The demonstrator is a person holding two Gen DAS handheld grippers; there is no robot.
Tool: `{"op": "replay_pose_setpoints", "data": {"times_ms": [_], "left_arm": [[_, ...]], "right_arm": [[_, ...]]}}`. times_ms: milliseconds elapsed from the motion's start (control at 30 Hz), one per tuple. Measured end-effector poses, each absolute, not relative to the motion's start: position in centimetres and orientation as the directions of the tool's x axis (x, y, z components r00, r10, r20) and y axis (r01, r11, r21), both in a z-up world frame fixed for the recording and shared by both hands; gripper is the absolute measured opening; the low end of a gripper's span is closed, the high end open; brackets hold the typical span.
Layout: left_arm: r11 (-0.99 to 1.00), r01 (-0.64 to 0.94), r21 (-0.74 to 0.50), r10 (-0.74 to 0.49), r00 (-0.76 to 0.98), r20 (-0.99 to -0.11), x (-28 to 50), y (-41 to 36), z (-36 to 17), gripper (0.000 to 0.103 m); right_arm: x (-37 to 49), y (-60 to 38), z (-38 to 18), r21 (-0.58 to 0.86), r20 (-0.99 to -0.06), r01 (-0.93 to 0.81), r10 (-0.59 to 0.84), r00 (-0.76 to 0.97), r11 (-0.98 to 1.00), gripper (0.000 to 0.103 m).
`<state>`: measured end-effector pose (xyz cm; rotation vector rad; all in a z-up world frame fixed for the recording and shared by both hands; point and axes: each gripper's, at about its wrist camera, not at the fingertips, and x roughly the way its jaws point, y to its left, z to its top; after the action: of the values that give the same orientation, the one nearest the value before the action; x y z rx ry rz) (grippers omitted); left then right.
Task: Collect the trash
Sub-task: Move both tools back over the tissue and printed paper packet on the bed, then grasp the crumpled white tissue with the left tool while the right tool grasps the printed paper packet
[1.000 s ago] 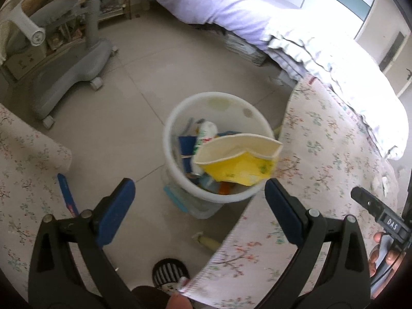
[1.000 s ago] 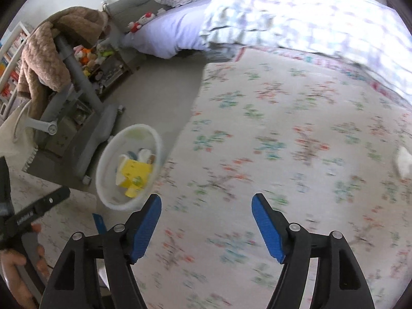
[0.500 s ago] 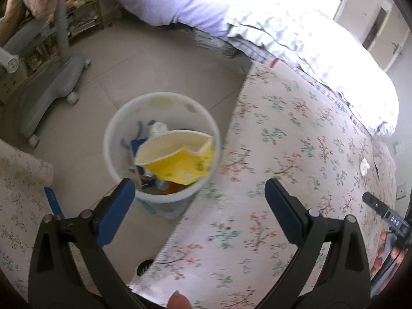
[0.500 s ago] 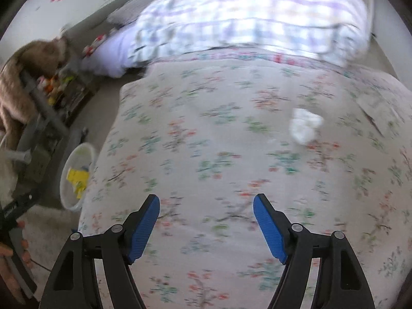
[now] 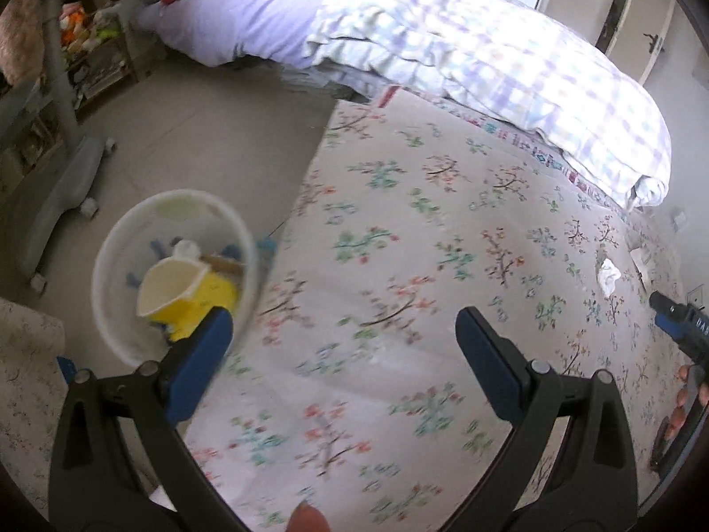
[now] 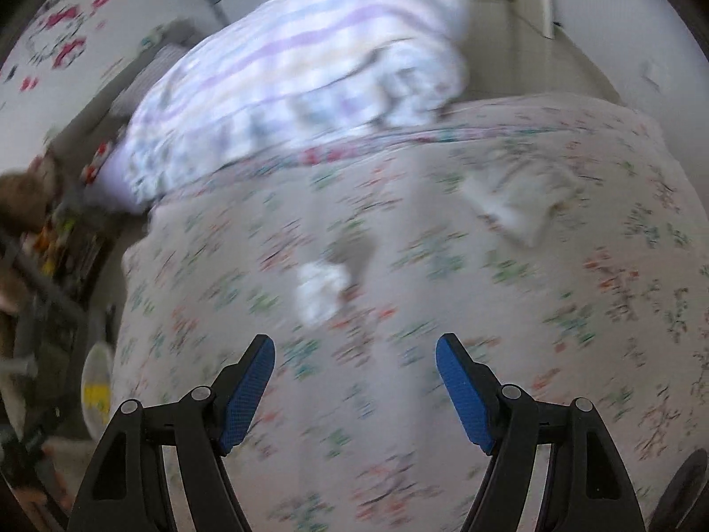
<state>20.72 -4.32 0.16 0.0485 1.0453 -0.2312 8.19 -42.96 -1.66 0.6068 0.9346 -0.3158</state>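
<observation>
A crumpled white tissue [image 6: 320, 289] lies on the flowered bedspread [image 6: 509, 354], ahead of the right gripper [image 6: 354, 381]; both grippers' fingers spread wide, empty

A bed covered by a floral sheet [image 5: 399, 266] carries most of what shows. Directly on it lie a crumpled white tissue [image 6: 321, 288] and, well apart toward the far corner, a flat pale piece [image 6: 518, 195] — possibly paper or a wrapper, too blurred to tell. A checked quilt [image 5: 487, 53] is bunched along the sheet's far edge. Beside the bed, the tiled floor [image 5: 212, 142] bears a white waste bin [image 5: 111, 310] — trash inside it — and a grey wheeled chair base [image 5: 62, 195].
</observation>
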Motion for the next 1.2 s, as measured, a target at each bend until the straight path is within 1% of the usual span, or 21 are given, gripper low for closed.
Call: {"op": "replay_pose_setpoints", "data": {"times_ms": [133, 233, 467, 633, 733, 767, 800, 867, 900, 933, 967, 1133, 1200], "left_arm": [[0.971, 0.227, -0.075, -0.178, 0.481, -0.859, 21.1, -7.4, -0.5, 0.100], [0.967, 0.242, -0.083, -0.195, 0.488, -0.851, 21.3, -9.7, -0.8, 0.100], [0.955, 0.281, -0.100, -0.231, 0.486, -0.843, 21.5, -14.5, -1.8, 0.100], [0.944, 0.308, -0.114, -0.254, 0.466, -0.848, 21.5, -17.2, -2.6, 0.100], [0.938, 0.327, -0.112, -0.261, 0.458, -0.850, 21.3, -18.8, -3.1, 0.100], [0.934, 0.337, -0.115, -0.269, 0.454, -0.849, 21.1, -19.3, -3.2, 0.100], [0.928, 0.351, -0.124, -0.282, 0.446, -0.850, 21.0, -19.8, -3.3, 0.100], [0.915, 0.377, -0.139, -0.306, 0.429, -0.849, 20.8, -21.1, -3.5, 0.100], [0.910, 0.387, -0.147, -0.317, 0.424, -0.848, 20.6, -21.6, -3.6, 0.100], [0.903, 0.399, -0.157, -0.332, 0.417, -0.846, 20.4, -22.2, -3.6, 0.100], [0.896, 0.411, -0.166, -0.345, 0.411, -0.844, 20.2, -22.9, -3.7, 0.100], [0.850, 0.466, -0.246, -0.439, 0.368, -0.820, 19.0, -25.6, -4.4, 0.100], [0.828, 0.489, -0.275, -0.477, 0.356, -0.804, 18.5, -26.6, -4.6, 0.098]], "right_arm": [[7.5, -47.7, -2.9, 0.366, -0.831, 0.608, -0.047, 0.555, 0.705, 0.077], [7.6, -50.3, -3.8, 0.374, -0.836, 0.652, -0.065, 0.545, 0.660, 0.077], [9.3, -54.1, -5.3, 0.413, -0.823, 0.672, -0.064, 0.564, 0.615, 0.077], [10.9, -55.6, -6.1, 0.391, -0.817, 0.680, -0.106, 0.567, 0.620, 0.077], [11.4, -55.7, -6.1, 0.355, -0.815, 0.678, -0.143, 0.562, 0.643, 0.074], [11.7, -55.6, -6.2, 0.340, -0.816, 0.677, -0.153, 0.557, 0.653, 0.070], [11.9, -55.5, -6.2, 0.311, -0.820, 0.672, -0.168, 0.548, 0.672, 0.061], [12.0, -55.3, -6.2, 0.274, -0.823, 0.652, -0.179, 0.539, 0.707, 0.047], [11.8, -55.3, -6.2, 0.285, -0.820, 0.637, -0.162, 0.549, 0.716, 0.041], [11.7, -55.3, -6.2, 0.285, -0.822, 0.630, -0.153, 0.548, 0.723, 0.033], [11.5, -55.4, -6.2, 0.280, -0.830, 0.622, -0.141, 0.540, 0.731, 0.008], [8.8, -55.6, -6.7, 0.279, -0.846, 0.601, -0.105, 0.523, 0.749, 0.004], [8.0, -55.4, -6.8, 0.299, -0.842, 0.594, -0.086, 0.533, 0.747, 0.004]]}}
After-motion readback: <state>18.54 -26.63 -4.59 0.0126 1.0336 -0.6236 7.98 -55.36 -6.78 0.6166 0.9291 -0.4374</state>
